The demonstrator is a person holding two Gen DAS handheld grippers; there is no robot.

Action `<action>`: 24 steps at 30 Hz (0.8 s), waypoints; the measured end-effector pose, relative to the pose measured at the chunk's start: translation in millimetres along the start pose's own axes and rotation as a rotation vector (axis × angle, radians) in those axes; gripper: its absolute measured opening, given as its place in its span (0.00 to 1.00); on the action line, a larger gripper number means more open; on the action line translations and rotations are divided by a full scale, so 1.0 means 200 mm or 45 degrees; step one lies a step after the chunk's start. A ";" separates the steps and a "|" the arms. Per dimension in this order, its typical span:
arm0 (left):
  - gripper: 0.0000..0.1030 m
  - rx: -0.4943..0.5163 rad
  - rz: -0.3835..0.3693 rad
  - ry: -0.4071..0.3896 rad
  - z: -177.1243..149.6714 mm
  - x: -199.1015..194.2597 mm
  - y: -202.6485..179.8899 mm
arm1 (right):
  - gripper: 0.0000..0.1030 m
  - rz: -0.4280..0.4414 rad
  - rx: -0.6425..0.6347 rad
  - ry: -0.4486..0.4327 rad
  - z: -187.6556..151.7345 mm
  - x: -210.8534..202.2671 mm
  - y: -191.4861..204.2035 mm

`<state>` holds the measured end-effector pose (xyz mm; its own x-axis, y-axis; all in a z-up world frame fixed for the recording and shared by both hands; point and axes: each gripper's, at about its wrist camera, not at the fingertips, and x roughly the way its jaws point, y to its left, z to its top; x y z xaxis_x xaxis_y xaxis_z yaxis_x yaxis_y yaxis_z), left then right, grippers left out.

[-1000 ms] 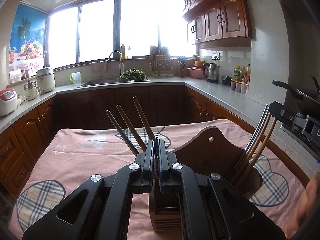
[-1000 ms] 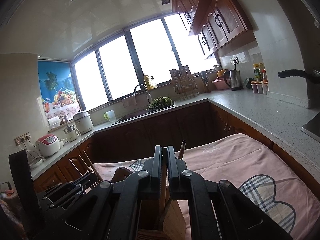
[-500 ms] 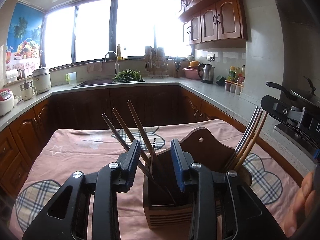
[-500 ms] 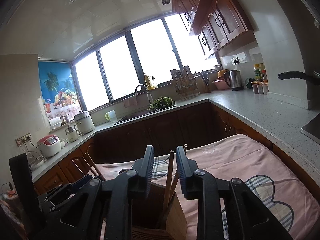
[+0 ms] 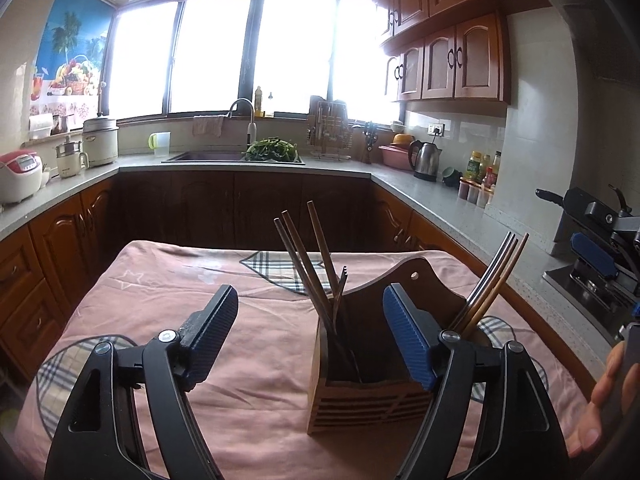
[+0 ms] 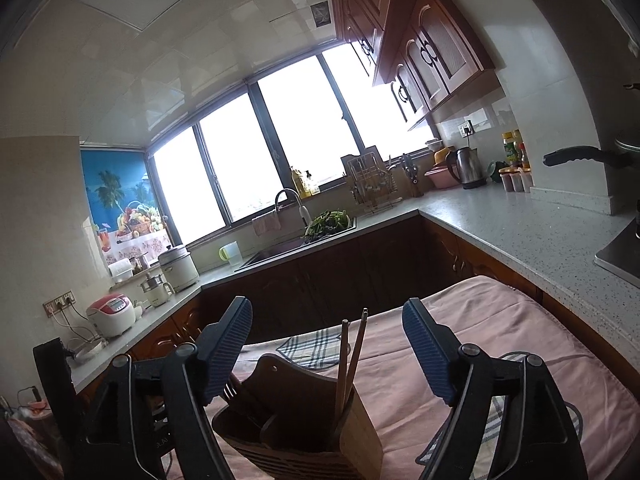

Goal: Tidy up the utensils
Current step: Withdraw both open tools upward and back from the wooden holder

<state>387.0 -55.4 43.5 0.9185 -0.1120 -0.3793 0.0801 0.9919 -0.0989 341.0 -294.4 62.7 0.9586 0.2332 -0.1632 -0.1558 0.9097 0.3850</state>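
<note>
A wooden utensil holder (image 5: 368, 396) (image 6: 360, 432) stands on the pink cloth (image 5: 168, 280). Its left compartment holds several brown chopsticks (image 5: 304, 256) and a dark fork (image 5: 341, 292). The right compartment holds metal and wooden chopsticks (image 5: 496, 276). My left gripper (image 5: 310, 316) hangs just in front of the holder, its jaws opening, and no pad touches the chopsticks and fork standing between them. In the right wrist view my right gripper (image 6: 326, 328) is above the holder, jaws opening, with two wooden chopsticks (image 6: 352, 356) standing free between them.
The cloth covers a table (image 6: 520, 320) ringed by grey counters (image 5: 420, 196) and dark cabinets. A stove with a pan handle (image 6: 580, 156) lies at the right. A hand (image 5: 600, 408) and the other gripper's blue pad (image 5: 592, 256) show at the left view's right edge.
Both grippers went from shut to wide apart and drew back a little. The chopsticks and fork they had pinched now stand loose in the holder.
</note>
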 end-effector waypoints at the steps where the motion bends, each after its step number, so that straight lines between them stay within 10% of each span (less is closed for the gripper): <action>1: 0.77 -0.006 0.002 0.004 0.00 -0.02 0.01 | 0.82 0.003 0.002 0.003 0.00 -0.01 0.00; 24: 0.92 -0.113 0.021 0.078 -0.17 -0.44 0.16 | 0.92 0.037 0.004 0.078 -0.13 -0.38 0.08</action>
<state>295.4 -15.2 42.0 0.8938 -0.1019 -0.4368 0.0279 0.9846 -0.1725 259.7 -287.8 57.9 0.9373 0.2804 -0.2072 -0.1825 0.9010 0.3936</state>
